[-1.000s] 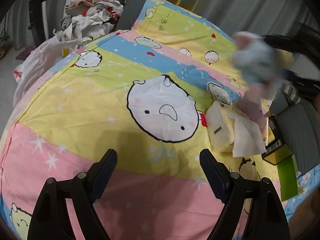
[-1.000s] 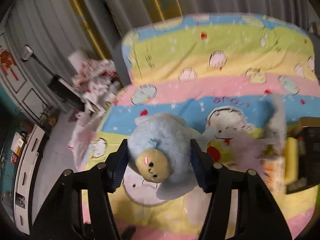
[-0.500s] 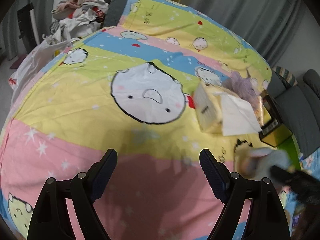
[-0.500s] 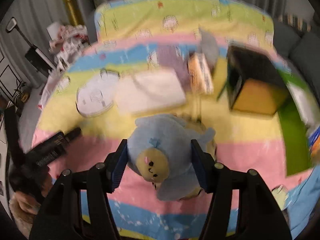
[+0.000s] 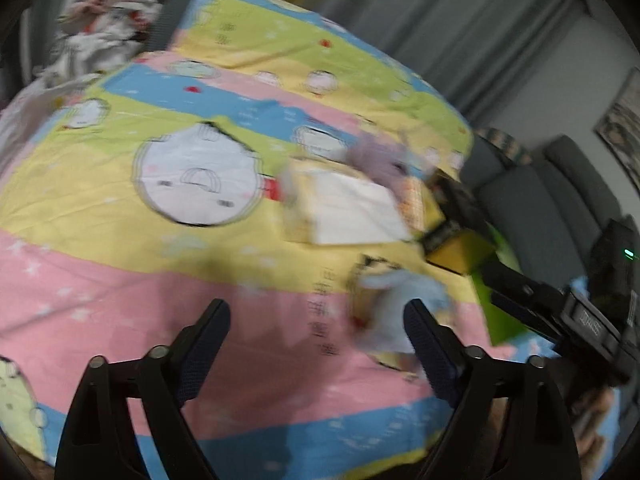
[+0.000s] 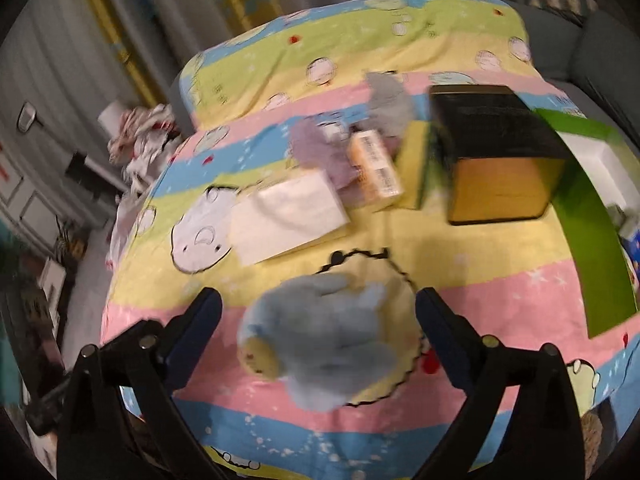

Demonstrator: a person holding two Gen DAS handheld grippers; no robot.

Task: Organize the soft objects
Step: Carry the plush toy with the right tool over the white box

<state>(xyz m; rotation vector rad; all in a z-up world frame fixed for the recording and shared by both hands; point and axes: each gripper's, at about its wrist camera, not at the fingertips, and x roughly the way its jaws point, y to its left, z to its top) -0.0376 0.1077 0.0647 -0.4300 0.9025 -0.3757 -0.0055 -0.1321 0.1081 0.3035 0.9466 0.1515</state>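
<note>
A blue plush toy with a yellow face (image 6: 324,336) lies on the striped cartoon bedspread (image 6: 500,304) near the front edge. My right gripper (image 6: 318,318) is open, its fingers wide apart on either side of the plush, not touching it. The plush also shows in the left wrist view (image 5: 400,304), just left of my left gripper's right finger. My left gripper (image 5: 316,332) is open and empty above the pink stripe. A purple plush (image 6: 320,152) and a grey plush (image 6: 390,96) lie farther back. The right gripper's body (image 5: 560,312) shows at the right.
A tissue pack with a white sheet (image 6: 286,214), an orange packet (image 6: 376,168), a yellow sponge (image 6: 416,168), a black and yellow box (image 6: 496,152) and a green box lid (image 6: 588,224) lie on the bed. Clothes (image 5: 100,40) are piled at the back left.
My right gripper has opened and let go of the blue plush, which now lies on the bedspread. The left gripper has swung to the right.
</note>
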